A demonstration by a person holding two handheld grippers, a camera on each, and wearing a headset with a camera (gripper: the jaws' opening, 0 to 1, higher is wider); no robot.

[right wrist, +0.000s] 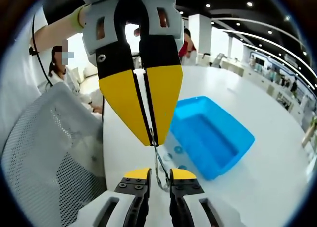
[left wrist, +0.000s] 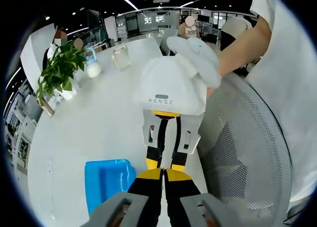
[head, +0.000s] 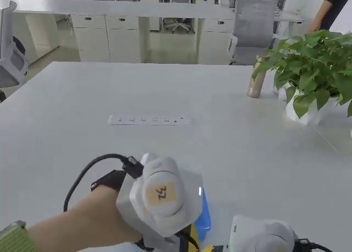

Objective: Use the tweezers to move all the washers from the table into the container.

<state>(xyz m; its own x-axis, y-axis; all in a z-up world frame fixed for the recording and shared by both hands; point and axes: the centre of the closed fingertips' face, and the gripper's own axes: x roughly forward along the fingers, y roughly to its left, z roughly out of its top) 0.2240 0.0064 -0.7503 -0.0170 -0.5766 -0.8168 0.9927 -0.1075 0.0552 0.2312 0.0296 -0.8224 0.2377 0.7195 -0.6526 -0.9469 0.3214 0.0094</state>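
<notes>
Right gripper view: thin steel tweezers (right wrist: 157,162) are clamped in the left gripper's (right wrist: 151,141) closed jaws; the right gripper's (right wrist: 159,175) jaws are narrowly parted around their free end. Small round washers (right wrist: 177,150) are seen on the white surface (right wrist: 277,187) just beside the blue container (right wrist: 208,138), which is largely hidden in the head view.

Your desk (head: 231,153) lies open ahead past the container (head: 202,216); a power strip (head: 149,120) sits mid-desk, a plant (head: 313,65) far right.

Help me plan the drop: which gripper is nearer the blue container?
Left. The left gripper lies alongside the blue container; the right gripper is set back from it.
</notes>
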